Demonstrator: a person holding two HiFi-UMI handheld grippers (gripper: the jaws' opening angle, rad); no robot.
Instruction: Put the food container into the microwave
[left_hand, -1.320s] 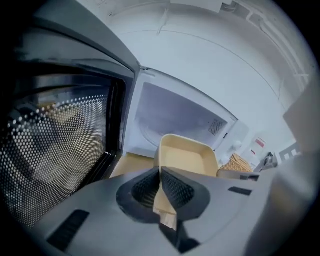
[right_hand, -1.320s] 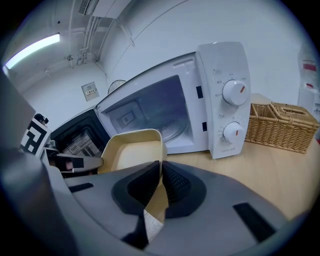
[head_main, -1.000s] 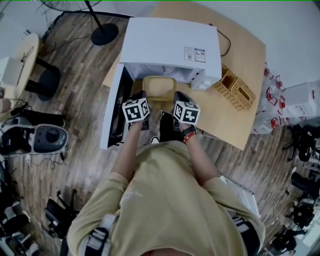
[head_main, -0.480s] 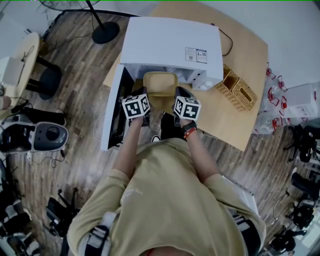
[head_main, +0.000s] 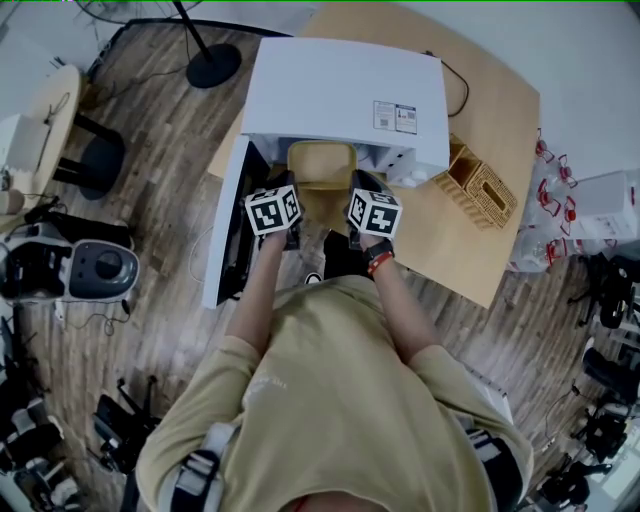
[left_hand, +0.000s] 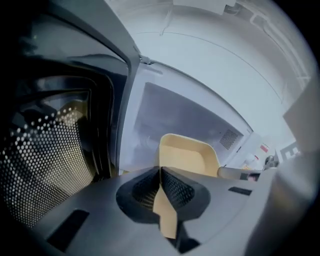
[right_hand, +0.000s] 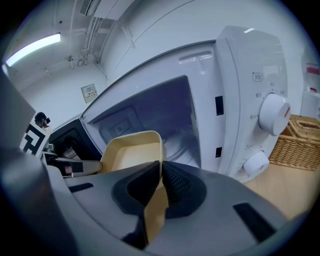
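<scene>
Left claw (left_hand: 160, 175): shut on the left rim of the container (left_hand: 187, 155); the thin wall is pinched btwn the black pads, no gap.
Right claw (right_hand: 161, 172): same on the right rim, pads pressed on both faces of the wall.
Container: yellow tub, open top, looks empty. It hangs about level btwn the two claws, right at the mouth of the microwave (head_main: 345, 90), far end about at the threshold.
Door (head_main: 228, 225): swung wide to the left, clear of the way in.
Knobs (right_hand: 274, 114): on the panel right of the opening, near the right claw but not touching.
Just changed: vs a sec ago, both claws + tub have slid fwd a little toward the opening. Grip and tilt are the same.
Meaning: carry-in is under way, prob. past halfway. Left to do: push deeper, set down, let go, back out.
Hidden: from the head view the microwave's roof covers the inside, so depth of entry is hard to call.
Hidden 2: claw bodies block the tub's near wall + underside, so can't tell if it rests on the floor inside or is off it.
Further out: wood table (head_main: 490, 110) under the microwave; wicker basket (head_main: 482, 185) beside it on the right, well apart from the tub.
</scene>
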